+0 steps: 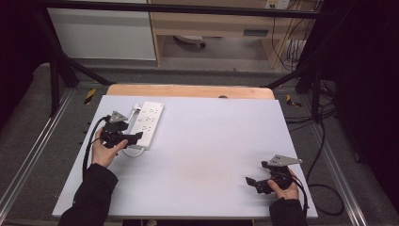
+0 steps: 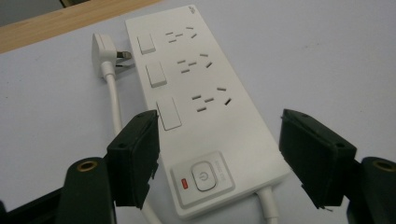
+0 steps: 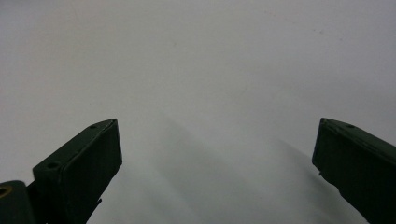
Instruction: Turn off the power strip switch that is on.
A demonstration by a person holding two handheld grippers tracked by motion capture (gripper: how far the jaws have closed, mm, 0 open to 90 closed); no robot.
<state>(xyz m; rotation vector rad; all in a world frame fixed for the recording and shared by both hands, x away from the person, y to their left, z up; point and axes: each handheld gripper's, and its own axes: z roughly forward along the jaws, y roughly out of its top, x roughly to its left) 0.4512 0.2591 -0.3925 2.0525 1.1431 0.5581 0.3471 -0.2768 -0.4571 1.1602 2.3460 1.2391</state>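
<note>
At the left side of the white table (image 1: 197,155), the left gripper (image 1: 134,137) sits at the near end of a white power strip (image 1: 147,123), held by the person's left hand (image 1: 106,149). In the left gripper view its two black jaws stand apart on either side of the strip's near end, around the round power button (image 2: 201,176) with a small red indicator (image 2: 183,183) beside it; a gap shows between each pad and the strip's sides, so nothing is clamped. The strip lies flat near the far left corner of the table, running away from the gripper, with three rocker switches (image 2: 169,113) in a row and a socket beside each. Its white plug (image 2: 99,52) lies loose on the table just beside the far end of the strip, prongs pointing toward it, and the white cord (image 2: 114,102) runs back along the strip's left side toward the gripper.

The middle of the table is bare.

Toward the near right corner, the right gripper (image 1: 251,181) rests low over the table, held in the person's right hand (image 1: 286,188), well apart from the strip. In the right gripper view its jaws are spread wide over plain white tabletop, with nothing between them.
</note>
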